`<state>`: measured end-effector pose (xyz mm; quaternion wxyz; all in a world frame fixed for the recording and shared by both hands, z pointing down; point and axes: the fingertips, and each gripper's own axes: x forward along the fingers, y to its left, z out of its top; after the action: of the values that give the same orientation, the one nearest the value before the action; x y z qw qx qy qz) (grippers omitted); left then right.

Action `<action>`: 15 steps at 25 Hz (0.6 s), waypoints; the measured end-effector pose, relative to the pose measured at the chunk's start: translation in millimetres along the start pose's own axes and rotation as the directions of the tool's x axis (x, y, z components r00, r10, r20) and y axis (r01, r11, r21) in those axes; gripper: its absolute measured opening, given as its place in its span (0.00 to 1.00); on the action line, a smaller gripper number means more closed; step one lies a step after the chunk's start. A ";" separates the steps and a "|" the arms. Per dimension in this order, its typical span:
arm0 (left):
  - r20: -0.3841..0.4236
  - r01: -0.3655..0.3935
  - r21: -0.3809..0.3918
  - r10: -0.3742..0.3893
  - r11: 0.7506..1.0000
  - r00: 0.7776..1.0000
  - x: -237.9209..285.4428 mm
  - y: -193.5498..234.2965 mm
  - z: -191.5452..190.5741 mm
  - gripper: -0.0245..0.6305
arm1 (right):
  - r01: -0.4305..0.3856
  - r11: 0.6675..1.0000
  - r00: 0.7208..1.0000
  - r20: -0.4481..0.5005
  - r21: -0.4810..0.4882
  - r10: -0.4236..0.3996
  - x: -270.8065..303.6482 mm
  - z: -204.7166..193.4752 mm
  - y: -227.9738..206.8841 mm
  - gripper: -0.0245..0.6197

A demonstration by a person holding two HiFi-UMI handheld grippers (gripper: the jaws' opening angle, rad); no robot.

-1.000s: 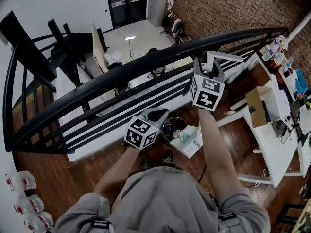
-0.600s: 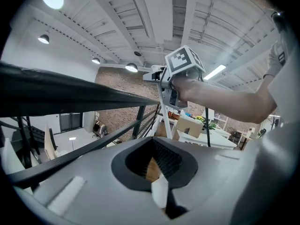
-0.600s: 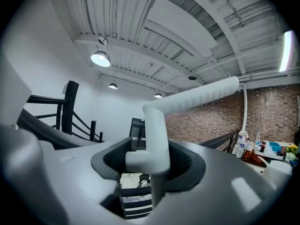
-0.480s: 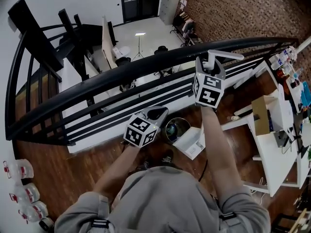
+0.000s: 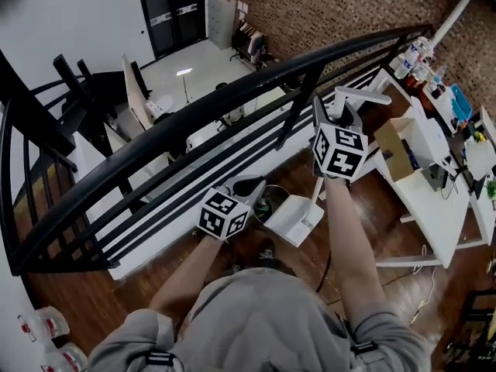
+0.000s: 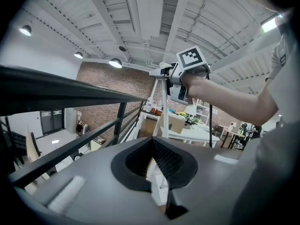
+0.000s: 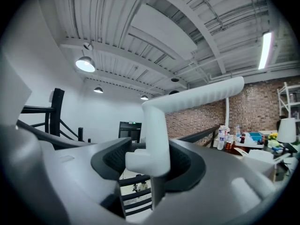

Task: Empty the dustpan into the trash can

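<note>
My right gripper [image 5: 335, 108] is shut on the bent top of the white dustpan handle [image 5: 361, 94], held high in front of the black railing. In the right gripper view the handle [image 7: 155, 125] stands between the jaws of that gripper [image 7: 152, 162]. The pole runs down to the white pan [image 5: 291, 218] near the floor. Only a sliver of the dark round trash can [image 5: 264, 203] shows, between the pan and my left gripper [image 5: 249, 184]. The left gripper [image 6: 151, 159] is shut and holds nothing. The left gripper view shows the right gripper [image 6: 180, 78] and the pole [image 6: 165, 110].
A black metal railing [image 5: 194, 122] runs across in front of me, with a lower floor beyond it. White desks [image 5: 434, 208] with a cardboard box [image 5: 395, 149] and clutter stand at the right. Plastic bottles [image 5: 46, 324] lie on the wooden floor at the lower left.
The head view has swung, so the railing now slants. The right gripper and dustpan have shifted sideways, and the pan now covers most of the trash can. The left gripper stays low beside it.
</note>
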<state>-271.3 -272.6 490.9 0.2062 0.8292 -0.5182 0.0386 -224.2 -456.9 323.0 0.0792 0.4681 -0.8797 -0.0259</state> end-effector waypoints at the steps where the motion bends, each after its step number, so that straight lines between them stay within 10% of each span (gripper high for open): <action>1: -0.007 0.033 0.010 -0.033 0.999 0.999 5.6 -9.6 -1.0 0.04 | 0.034 0.999 0.999 0.002 0.019 -0.034 -13.8 -0.6 -15.5 0.35; 15: -0.098 0.334 0.075 -0.326 0.940 0.940 68.3 -128.1 -16.1 0.04 | 0.298 0.918 0.953 -0.034 0.263 -0.299 -186.1 -42.6 -169.1 0.35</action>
<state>-125.4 -275.6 485.8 0.1936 0.9104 -0.3604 0.0616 23.6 -396.4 323.3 0.0081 0.6030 -0.7938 0.0788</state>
